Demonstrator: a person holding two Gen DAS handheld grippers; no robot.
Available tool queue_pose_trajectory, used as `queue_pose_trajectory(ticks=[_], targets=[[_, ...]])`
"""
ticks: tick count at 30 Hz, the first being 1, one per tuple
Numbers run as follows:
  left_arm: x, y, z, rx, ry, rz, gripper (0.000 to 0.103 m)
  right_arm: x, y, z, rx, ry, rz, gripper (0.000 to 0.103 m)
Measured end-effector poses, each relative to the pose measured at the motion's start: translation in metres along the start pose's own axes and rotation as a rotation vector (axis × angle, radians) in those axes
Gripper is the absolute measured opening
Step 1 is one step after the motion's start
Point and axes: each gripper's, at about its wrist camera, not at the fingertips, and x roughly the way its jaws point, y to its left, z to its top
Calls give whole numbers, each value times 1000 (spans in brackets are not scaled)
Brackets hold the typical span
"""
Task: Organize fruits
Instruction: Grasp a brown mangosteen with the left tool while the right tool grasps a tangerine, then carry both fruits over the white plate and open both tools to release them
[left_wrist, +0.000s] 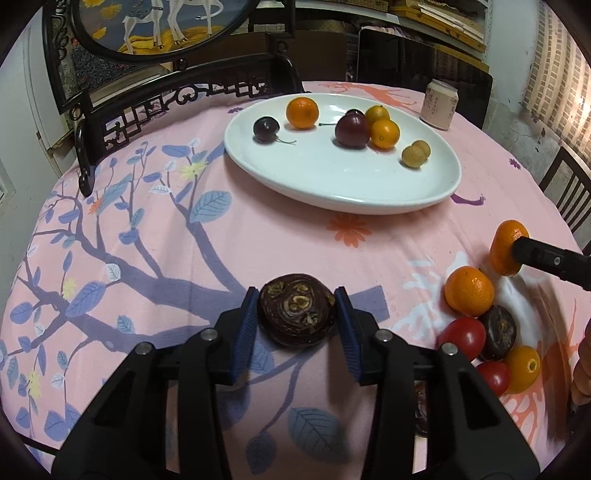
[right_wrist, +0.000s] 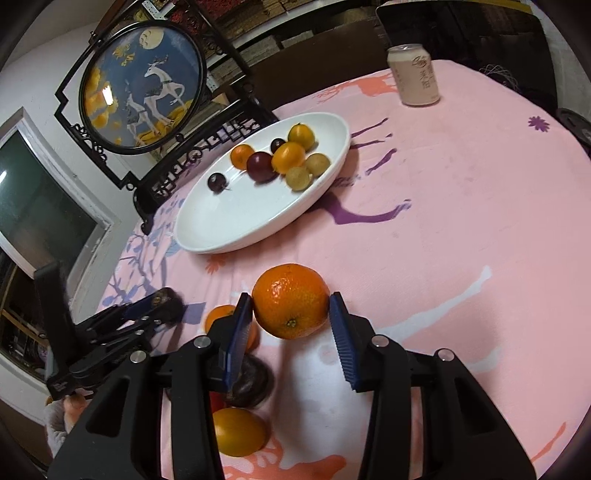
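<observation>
Left wrist view: left gripper (left_wrist: 297, 314), fingers clamped on dark water chestnut (left_wrist: 297, 309), near edge of counter (left_wrist: 184, 240).

Right wrist view: right gripper (right_wrist: 291, 314), fingers clamped on mandarin (right_wrist: 291, 300).

Step, judged: pick-up. Next: carry both to far white plate (right_wrist: 236, 229).

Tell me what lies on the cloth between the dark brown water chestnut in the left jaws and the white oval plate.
Nothing: in the left wrist view, only bare pink patterned tablecloth separates the dark brown water chestnut from the white oval plate.
</observation>
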Motion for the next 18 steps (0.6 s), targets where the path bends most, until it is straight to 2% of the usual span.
queue_pose_trajectory(ticks=[4,6,11,14,18], targets=[[-6,0,6,-7,-20,4,42,2,-3,0,11,7,-16,43],[-10,2,15,-26,-33,-9,42,-8,-1,5,13,-37,-15,43],[-14,0,60,-45,-83,-13,42,-15,16,39,-1,-102,9,43],[-5,-3,83,-56,-95,-5,42,2,35,62,-30,-98,11,43],[17,-2,93,-73,-71,-10,44,40,50,80,-56,-70,-17,44]])
